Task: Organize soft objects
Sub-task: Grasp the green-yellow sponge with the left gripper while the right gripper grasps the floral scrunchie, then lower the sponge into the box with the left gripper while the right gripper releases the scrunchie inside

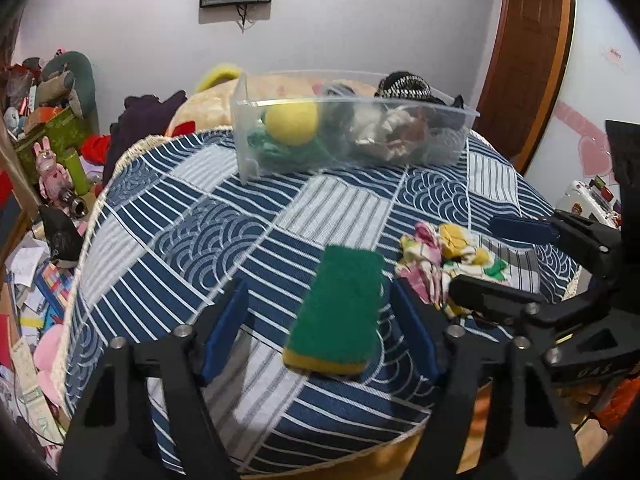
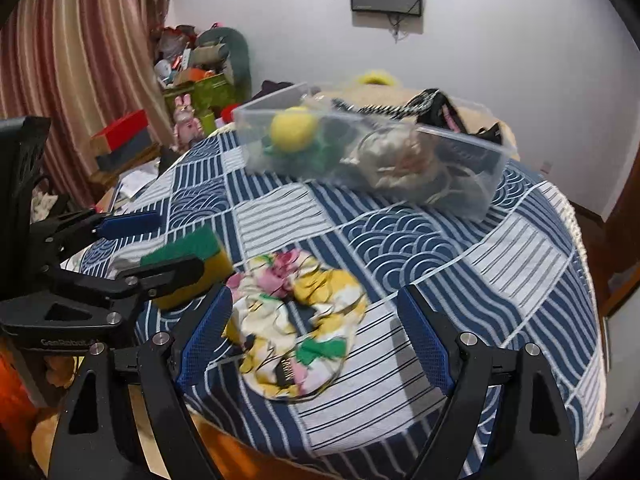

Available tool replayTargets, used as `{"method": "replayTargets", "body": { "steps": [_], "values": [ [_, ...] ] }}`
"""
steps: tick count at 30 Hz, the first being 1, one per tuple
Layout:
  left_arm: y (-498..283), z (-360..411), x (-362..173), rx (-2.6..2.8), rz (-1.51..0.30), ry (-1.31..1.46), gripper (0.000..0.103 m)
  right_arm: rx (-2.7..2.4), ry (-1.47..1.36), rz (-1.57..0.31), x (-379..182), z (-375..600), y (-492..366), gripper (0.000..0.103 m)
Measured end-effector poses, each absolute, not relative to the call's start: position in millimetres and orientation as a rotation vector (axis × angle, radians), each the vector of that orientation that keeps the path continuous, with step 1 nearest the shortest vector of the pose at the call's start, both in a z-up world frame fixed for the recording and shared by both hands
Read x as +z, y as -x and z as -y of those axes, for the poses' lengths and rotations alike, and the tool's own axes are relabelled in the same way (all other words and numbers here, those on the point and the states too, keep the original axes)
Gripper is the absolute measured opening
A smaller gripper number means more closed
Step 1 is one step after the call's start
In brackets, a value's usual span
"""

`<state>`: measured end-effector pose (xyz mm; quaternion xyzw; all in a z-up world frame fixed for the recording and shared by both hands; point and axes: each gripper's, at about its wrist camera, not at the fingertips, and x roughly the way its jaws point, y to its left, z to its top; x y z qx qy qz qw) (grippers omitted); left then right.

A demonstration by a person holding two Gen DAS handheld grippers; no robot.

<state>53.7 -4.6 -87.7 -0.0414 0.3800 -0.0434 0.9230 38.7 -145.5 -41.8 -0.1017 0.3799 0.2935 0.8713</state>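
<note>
Green-and-yellow sponge (image 1: 338, 312) on the tablecloth (image 1: 248, 216), sitting between the spread-wide left gripper (image 1: 320, 320). Probably light, squishy, grippy: best pinched across the long sides. Right gripper (image 2: 314, 332) gaping too, straddling the floral cloth (image 2: 296, 320). Clear bin (image 1: 348, 132) well behind.

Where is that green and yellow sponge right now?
The sponge lies on the blue patterned tablecloth near the table's front edge, between the open left gripper's fingers, with the flowery cloth just to its right.
</note>
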Motion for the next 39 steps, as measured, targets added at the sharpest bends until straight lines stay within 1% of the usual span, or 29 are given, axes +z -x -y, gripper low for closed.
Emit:
{"method": "replayTargets", "body": {
  "steps": [1,2,3,6,8,9,11,14,15,19,27,39],
  "values": [
    [-54,6,-91,-0.096,-0.791,0.086,0.059,0.619,0.215,-0.804,-45,144,-39,0.082],
    [-54,7,-94,-0.102,-0.8,0.086,0.051,0.622,0.217,-0.812,-48,143,-39,0.082],
    [-54,9,-96,-0.103,-0.806,0.086,0.046,0.624,0.217,-0.82,-51,141,-40,0.082],
    [-52,12,-100,-0.093,-0.794,0.084,0.044,0.628,0.213,-0.84,-58,142,-40,0.074],
    [-50,12,-100,-0.093,-0.787,0.088,0.042,0.622,0.228,-0.816,-57,142,-36,0.054],
    [-50,11,-100,-0.094,-0.785,0.093,0.042,0.626,0.228,-0.815,-56,143,-36,0.051],
    [-49,10,-99,-0.093,-0.781,0.1,0.04,0.645,0.21,-0.815,-56,145,-35,0.033],
    [-47,6,-94,-0.096,-0.767,0.112,0.04,0.654,0.203,-0.818,-55,146,-34,0.018],
    [-46,5,-92,-0.091,-0.757,0.112,0.039,0.651,0.204,-0.816,-54,146,-34,0.016],
    [-44,2,-83,-0.076,-0.728,0.108,0.039,0.655,0.199,-0.806,-51,145,-33,0.013],
    [-53,-2,-63,-0.053,-0.674,0.089,0.039,0.622,0.141,-0.755,-28,158,-40,0.013],
    [-80,-17,-22,-0.023,-0.562,0.089,0.039,0.56,0.11,-0.62,20,166,-71,0.013]
  ]
}}
